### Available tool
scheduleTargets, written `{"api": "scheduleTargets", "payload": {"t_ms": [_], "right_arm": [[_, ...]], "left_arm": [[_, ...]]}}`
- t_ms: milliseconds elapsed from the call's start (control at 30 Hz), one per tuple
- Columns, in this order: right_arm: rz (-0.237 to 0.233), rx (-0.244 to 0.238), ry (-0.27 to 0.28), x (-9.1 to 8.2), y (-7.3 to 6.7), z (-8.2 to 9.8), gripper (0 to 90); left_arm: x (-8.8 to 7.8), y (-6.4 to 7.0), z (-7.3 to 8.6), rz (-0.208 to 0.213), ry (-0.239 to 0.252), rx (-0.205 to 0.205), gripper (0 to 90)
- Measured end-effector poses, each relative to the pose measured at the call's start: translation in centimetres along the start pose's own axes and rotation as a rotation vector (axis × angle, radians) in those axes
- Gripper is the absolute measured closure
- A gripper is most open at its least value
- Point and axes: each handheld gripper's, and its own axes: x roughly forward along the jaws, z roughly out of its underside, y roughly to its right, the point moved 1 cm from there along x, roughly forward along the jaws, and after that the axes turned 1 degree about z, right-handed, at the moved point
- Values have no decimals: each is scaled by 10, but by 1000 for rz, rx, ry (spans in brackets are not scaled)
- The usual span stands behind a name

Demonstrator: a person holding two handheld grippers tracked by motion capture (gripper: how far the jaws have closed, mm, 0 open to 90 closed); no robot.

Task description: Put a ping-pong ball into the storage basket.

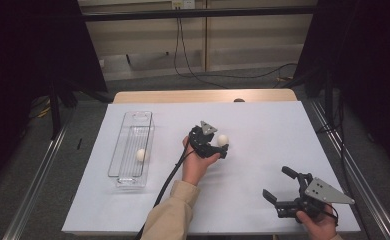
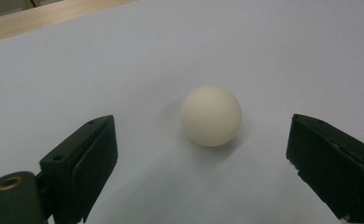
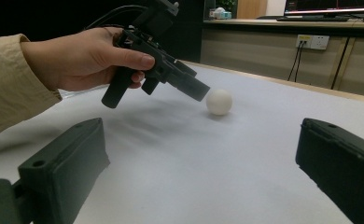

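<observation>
Left gripper (image 1: 223, 143) mid-table, jaws wide apart around a white ball (image 1: 223, 140) on the sheet (image 1: 263, 120), not touching it. Right gripper (image 1: 278, 185) near right, jaws spread, holding nothing. Second ball (image 1: 141, 155) sits in the clear bin (image 1: 125, 177) at left.

The surface (image 1: 263, 200) is covered in white, with a pale wooden edge (image 1: 203, 96) showing along its far side at twelve o'clock. Grey floor (image 1: 43, 170) surrounds it, and metal rails (image 1: 33, 190) run along the floor at nine and three o'clock. Black curtains (image 1: 28, 60) hang at ten and two o'clock. Beyond, a beige panelled wall (image 1: 243, 35) carries a socket (image 1: 183, 4) at twelve o'clock, from which black cables (image 1: 183, 55) trail down to the floor. In the right gripper view, a desk (image 3: 292, 22) with a monitor (image 3: 334, 5) stands behind.
</observation>
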Motion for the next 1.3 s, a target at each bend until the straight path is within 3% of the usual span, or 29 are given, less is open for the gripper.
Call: {"api": "scheduleTargets", "payload": {"t_ms": [567, 1300], "right_arm": [[-1, 3, -2, 0, 0, 0, 15], [-4, -1, -7, 1, 0, 1, 15]], "left_arm": [[10, 4, -5, 24, -7, 6, 109], [23, 1, -3, 32, -22, -11, 249]]}}
